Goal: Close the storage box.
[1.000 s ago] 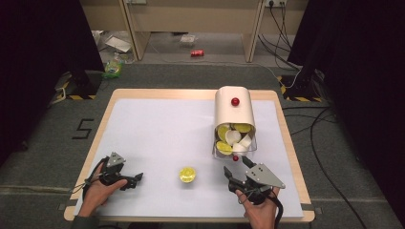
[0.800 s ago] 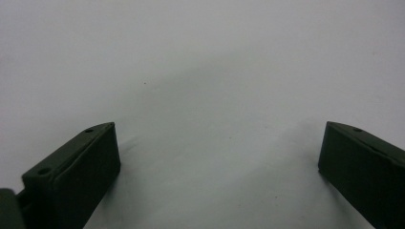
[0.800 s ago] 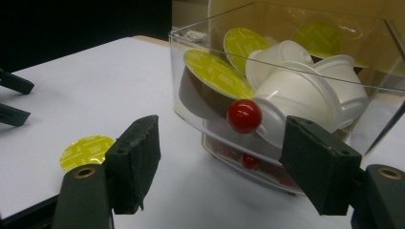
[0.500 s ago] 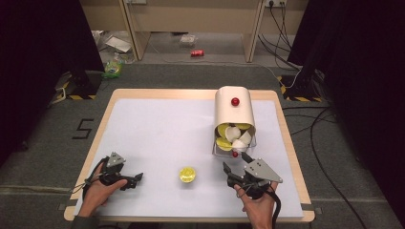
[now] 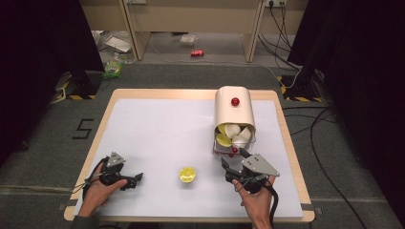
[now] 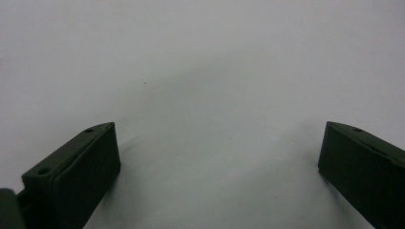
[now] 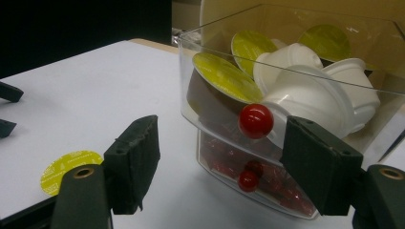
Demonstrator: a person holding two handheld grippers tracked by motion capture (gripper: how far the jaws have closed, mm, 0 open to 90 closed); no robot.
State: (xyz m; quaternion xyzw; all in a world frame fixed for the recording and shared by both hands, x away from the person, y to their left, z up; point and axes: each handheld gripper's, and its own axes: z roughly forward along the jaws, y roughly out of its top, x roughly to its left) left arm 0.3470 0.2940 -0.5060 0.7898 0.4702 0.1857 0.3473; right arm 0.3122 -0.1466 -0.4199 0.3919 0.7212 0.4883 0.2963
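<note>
A cream capsule box (image 5: 234, 109) with a red knob on top stands at the table's right. Its clear drawer (image 5: 232, 138) is pulled out and holds yellow-lidded and white capsules (image 7: 291, 81). The drawer front carries a red knob (image 7: 256, 120), and a smaller red knob (image 7: 248, 180) sits lower down. My right gripper (image 5: 235, 160) (image 7: 224, 148) is open just in front of the drawer, its jaws standing either side of the upper knob without touching it. One yellow-lidded capsule (image 5: 187, 174) (image 7: 70, 164) lies on the table between the hands. My left gripper (image 5: 135, 180) (image 6: 217, 157) rests open and empty on the white table top.
The white table top (image 5: 162, 133) has a wooden rim. Beyond it are grey floor, cables at the right, a red can (image 5: 197, 53) and some litter. The left gripper's jaw tips (image 7: 7, 91) show at the left edge of the right gripper view.
My right gripper has moved forward and a little left, closer to the drawer's front. The left gripper, the drawer and the loose capsule have stayed put.
</note>
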